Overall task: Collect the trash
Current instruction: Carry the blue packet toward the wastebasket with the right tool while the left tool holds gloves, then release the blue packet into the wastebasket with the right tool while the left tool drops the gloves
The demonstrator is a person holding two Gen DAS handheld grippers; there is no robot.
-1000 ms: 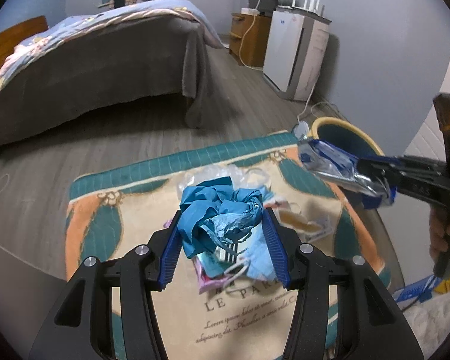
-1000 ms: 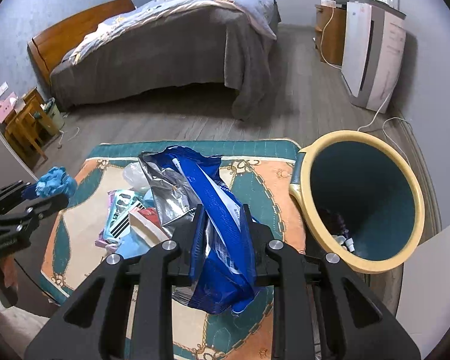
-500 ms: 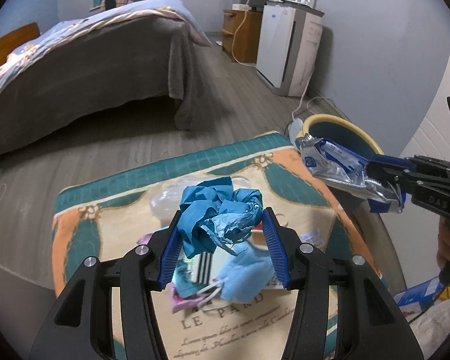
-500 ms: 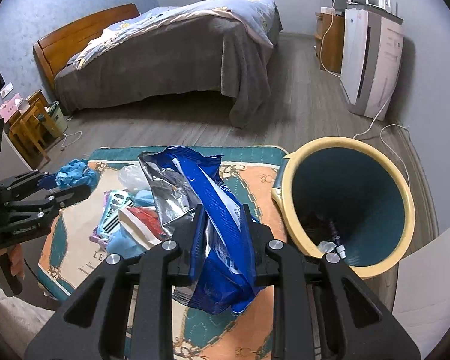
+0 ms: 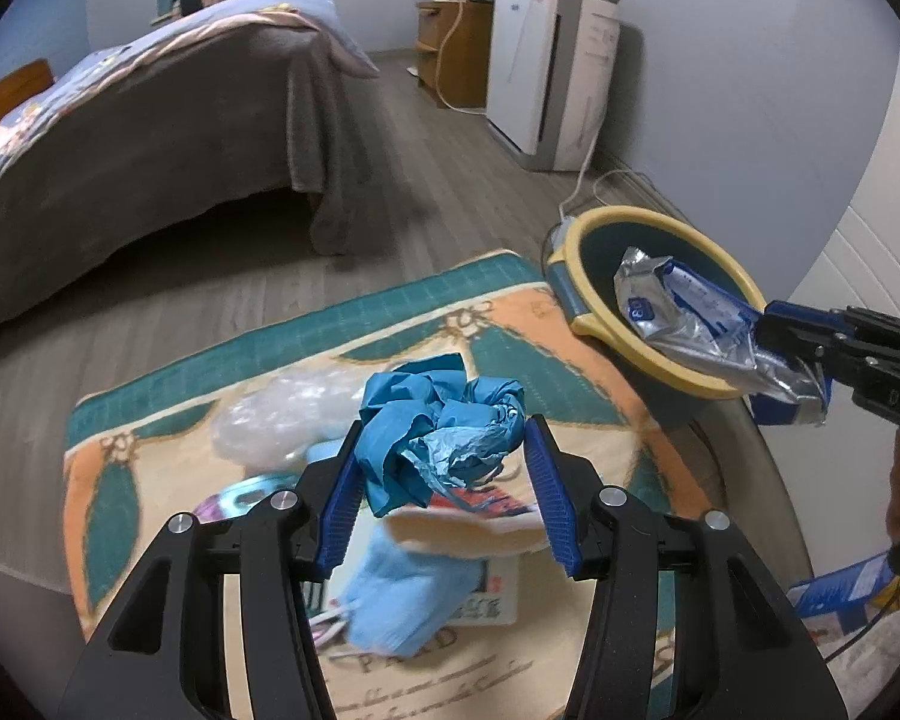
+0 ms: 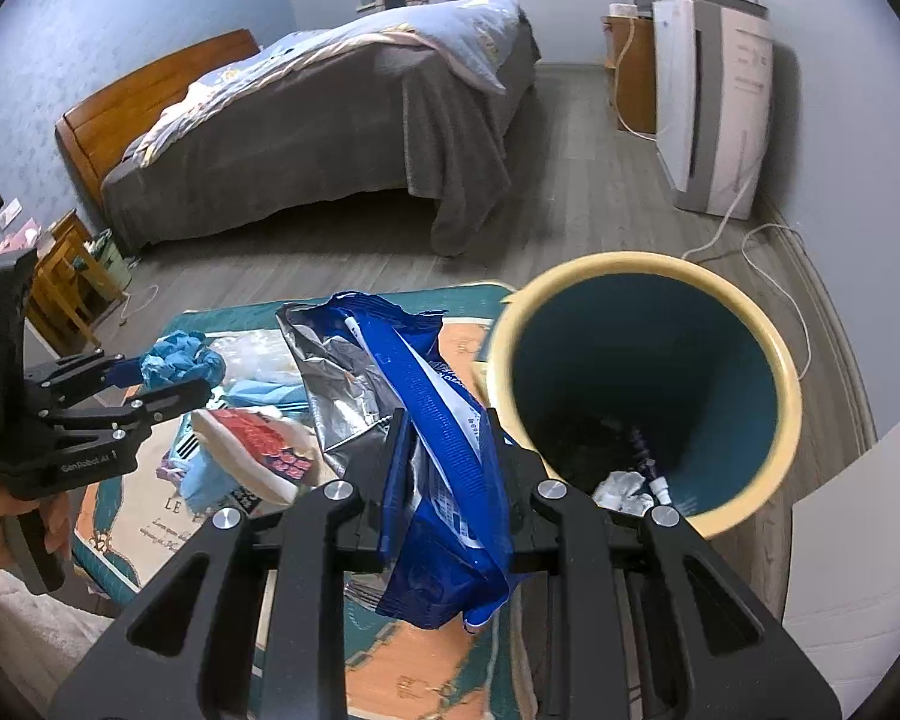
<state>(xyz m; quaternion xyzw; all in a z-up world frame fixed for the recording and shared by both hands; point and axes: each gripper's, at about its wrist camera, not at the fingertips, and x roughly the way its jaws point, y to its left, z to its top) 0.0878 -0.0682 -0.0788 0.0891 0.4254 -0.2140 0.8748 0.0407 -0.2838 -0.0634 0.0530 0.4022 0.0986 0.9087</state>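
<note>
My left gripper [image 5: 444, 468] is shut on a crumpled blue glove [image 5: 438, 432] and holds it above the rug. It also shows in the right wrist view [image 6: 168, 369]. My right gripper [image 6: 447, 438] is shut on a blue and silver snack bag [image 6: 402, 396], held at the rim of the teal bin with a yellow rim [image 6: 792, 396]. In the left wrist view the snack bag [image 5: 684, 318] hangs over the bin [image 5: 582, 324]. The bin holds some white scraps [image 6: 624, 489]. More trash [image 5: 390, 594] lies on the rug.
The patterned rug [image 5: 120, 510] lies on a grey wood floor. A bed with a grey blanket [image 6: 330, 138] stands behind. A white appliance [image 6: 714, 102] and its cable [image 6: 762, 252] are by the right wall. A blue box [image 5: 840, 594] lies at lower right.
Both grippers have moved right toward the bin. The snack bag now hangs over the bin's rim. The left gripper still holds the glove above the trash pile.
</note>
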